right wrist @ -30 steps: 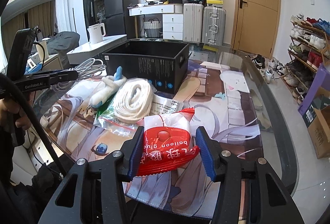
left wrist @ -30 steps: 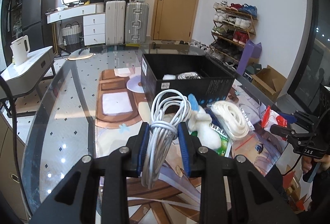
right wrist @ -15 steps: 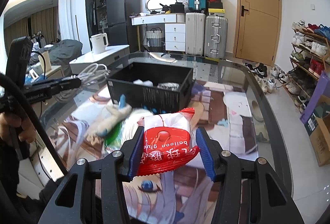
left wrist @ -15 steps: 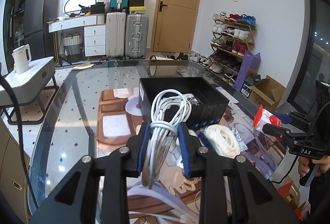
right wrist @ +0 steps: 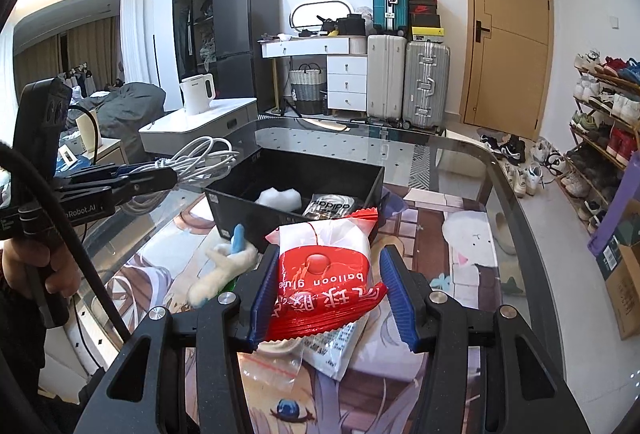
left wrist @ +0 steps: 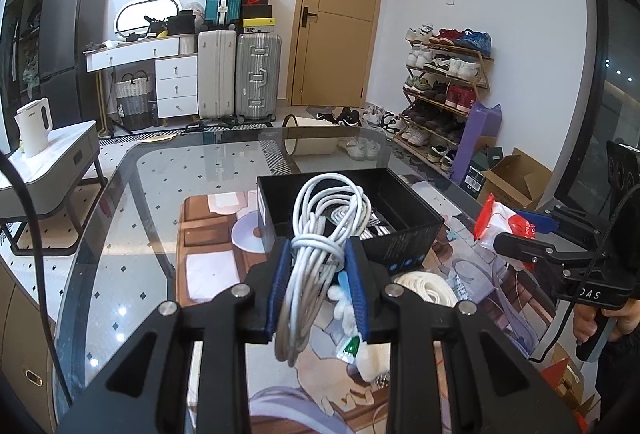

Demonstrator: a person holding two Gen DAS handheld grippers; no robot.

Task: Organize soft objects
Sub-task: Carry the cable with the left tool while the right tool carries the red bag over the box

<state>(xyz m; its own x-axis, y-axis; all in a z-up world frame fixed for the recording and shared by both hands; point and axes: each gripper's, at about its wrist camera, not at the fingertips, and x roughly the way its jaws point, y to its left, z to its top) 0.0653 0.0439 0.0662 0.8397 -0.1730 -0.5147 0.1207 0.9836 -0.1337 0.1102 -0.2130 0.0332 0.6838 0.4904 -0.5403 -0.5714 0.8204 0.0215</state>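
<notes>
Left wrist view: the left gripper point(left wrist: 316, 286), clenched on the white cable bundle point(left wrist: 320, 238), has risen and now hangs just before the black box point(left wrist: 404, 238), so a drop-in looks near.

Right wrist view: the right gripper point(right wrist: 326, 292) still grasps the red balloon glue packet point(right wrist: 324, 274), lifted above the glass worktop point(right wrist: 452, 162), near the box. Suitcases point(right wrist: 404, 82) and a door point(right wrist: 508, 34) stand beyond.

Suitcases point(left wrist: 240, 74), a shoe rack point(left wrist: 444, 86), perhaps a kettle point(right wrist: 197, 93).
</notes>
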